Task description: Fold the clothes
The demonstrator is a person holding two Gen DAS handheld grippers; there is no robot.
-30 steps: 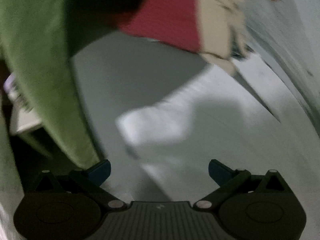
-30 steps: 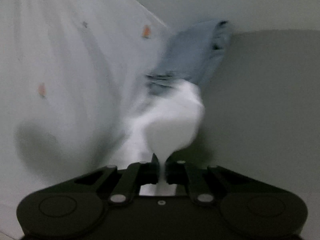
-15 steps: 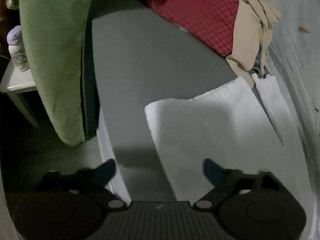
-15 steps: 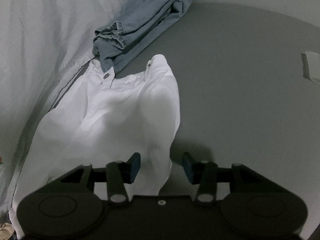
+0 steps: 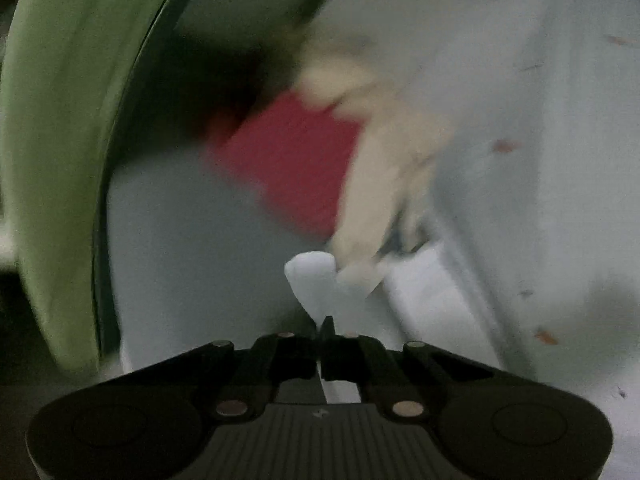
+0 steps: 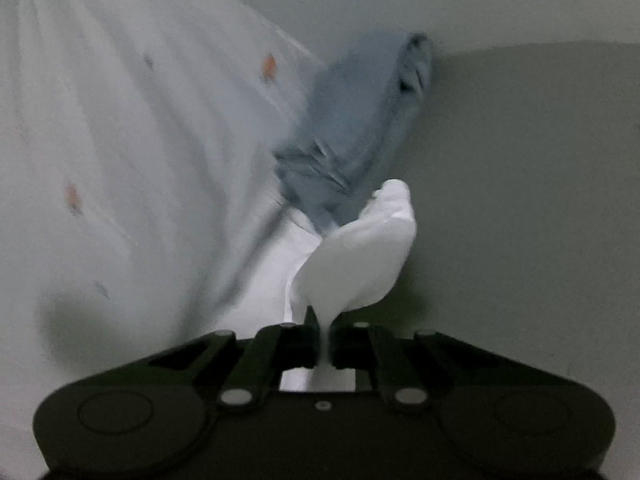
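My left gripper (image 5: 323, 330) is shut on a fold of the white garment (image 5: 316, 284), which bulges up in front of the jaws. My right gripper (image 6: 322, 326) is shut on another part of the same white garment (image 6: 360, 264), lifted off the grey surface (image 6: 520, 200). The rest of the white cloth trails down to the left of the right gripper. Both views are blurred by motion.
A red garment (image 5: 296, 160) and a beige one (image 5: 384, 184) lie piled ahead of the left gripper, with a green cloth (image 5: 56, 140) at the left. Folded blue jeans (image 6: 360, 128) lie ahead of the right gripper. A white carrot-print sheet (image 6: 120, 140) borders the surface.
Half a second ago both grippers were open over the flat white garment. Now both have shut on it and lifted it; the views have swung.
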